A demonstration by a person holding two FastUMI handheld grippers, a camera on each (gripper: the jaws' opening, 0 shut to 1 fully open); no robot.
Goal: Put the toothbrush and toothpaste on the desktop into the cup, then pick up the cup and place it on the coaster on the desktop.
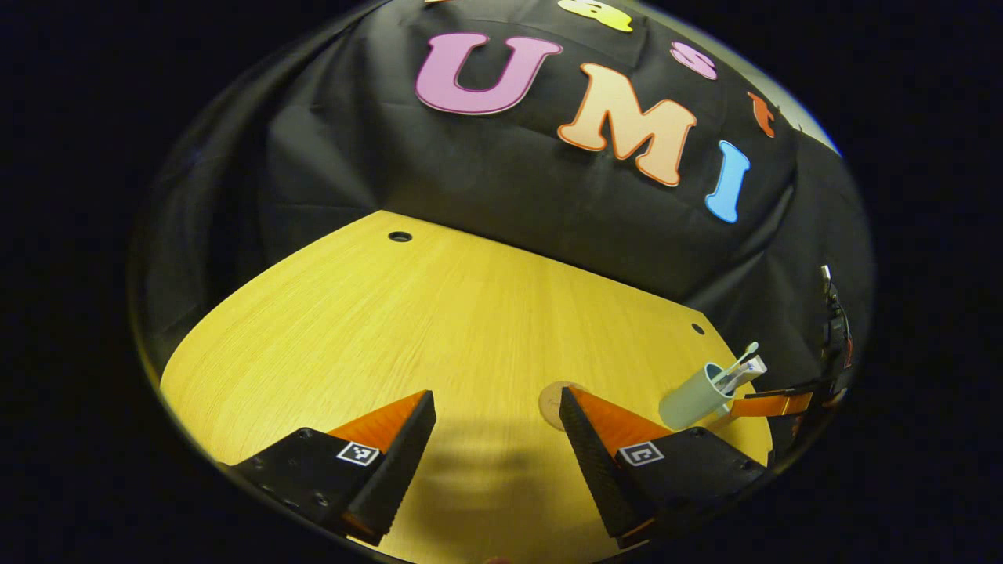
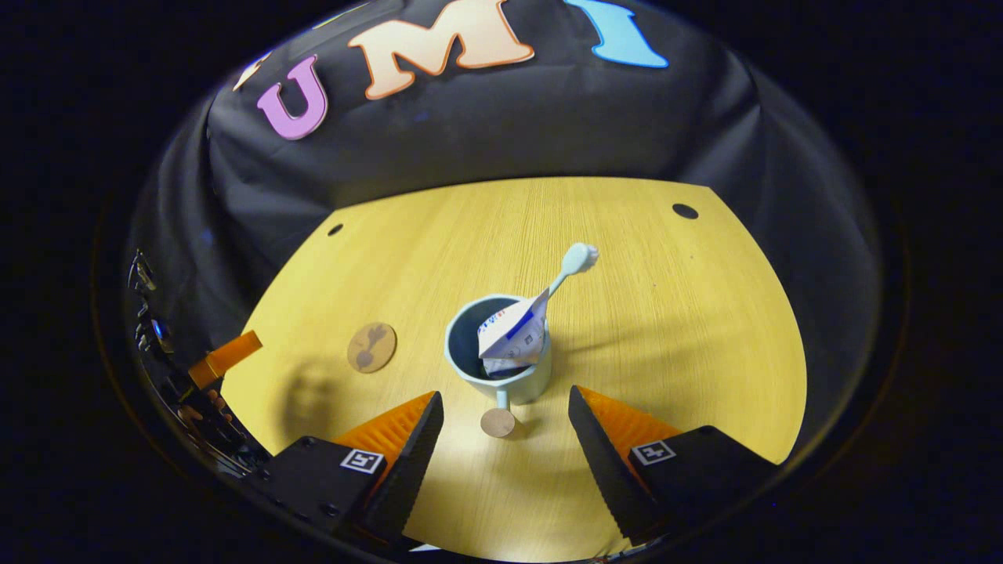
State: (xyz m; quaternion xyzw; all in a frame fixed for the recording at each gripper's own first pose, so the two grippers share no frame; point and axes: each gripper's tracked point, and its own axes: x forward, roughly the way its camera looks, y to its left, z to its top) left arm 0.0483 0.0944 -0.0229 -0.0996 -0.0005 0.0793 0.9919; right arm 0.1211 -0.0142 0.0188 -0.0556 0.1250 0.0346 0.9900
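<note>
Your right gripper (image 2: 501,439) has its jaws wide apart, holding nothing. The cup (image 2: 499,362) stands upright just ahead between them, near the middle of the desktop (image 2: 705,313), with the toothbrush (image 2: 570,268) and toothpaste (image 2: 513,333) already inside, leaning away. The coaster (image 2: 371,347) lies to the cup's left, apart from it. Your left gripper (image 1: 497,439) is also apart and empty, near the coaster, so I think the right one should take the cup.
</note>
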